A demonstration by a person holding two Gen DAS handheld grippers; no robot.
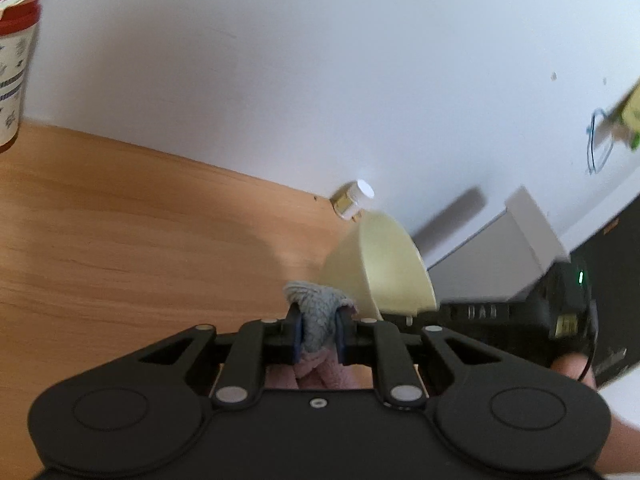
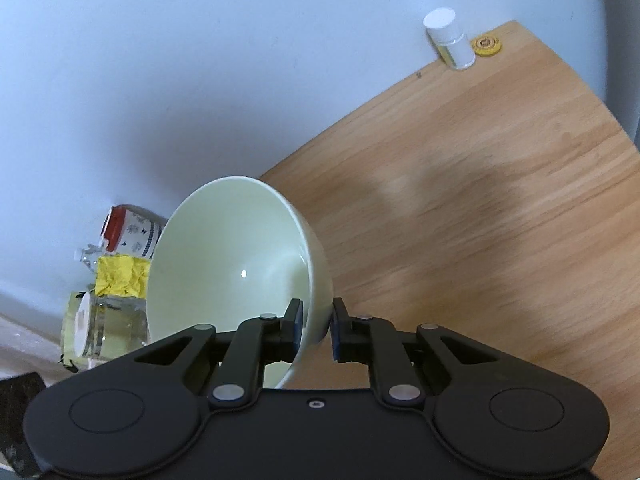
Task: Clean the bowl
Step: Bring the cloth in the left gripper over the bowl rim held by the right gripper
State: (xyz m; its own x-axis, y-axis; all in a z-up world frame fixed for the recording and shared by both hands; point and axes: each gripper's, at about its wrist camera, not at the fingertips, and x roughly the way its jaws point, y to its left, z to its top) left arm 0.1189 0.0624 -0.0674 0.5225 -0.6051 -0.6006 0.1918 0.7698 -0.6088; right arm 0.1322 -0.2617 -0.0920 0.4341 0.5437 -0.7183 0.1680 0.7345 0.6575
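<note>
One bowl (image 2: pixel 236 264), one cloth (image 1: pixel 318 316), two grippers, one white bottle (image 2: pixel 450 38).

No readable text anywhere. Red-lidded patterned cup (image 1: pixel 14 68) shows only prints; white bottle (image 2: pixel 450 38) label and yellow disc (image 2: pixel 486 45) marking too blurred.

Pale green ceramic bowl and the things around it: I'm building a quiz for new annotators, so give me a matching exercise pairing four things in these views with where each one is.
Things:
1. pale green ceramic bowl
2. grey and pink cloth
3. small white-capped bottle
4. red-lidded patterned cup

Places:
A. standing on the wooden table against the wall, beside a yellow disc
B. pinched between the left gripper fingers
C. at the far left edge of the left wrist view
D. rim clamped by the right gripper, tilted on its side

Pairs: 1-D, 2-B, 3-A, 4-C
</note>
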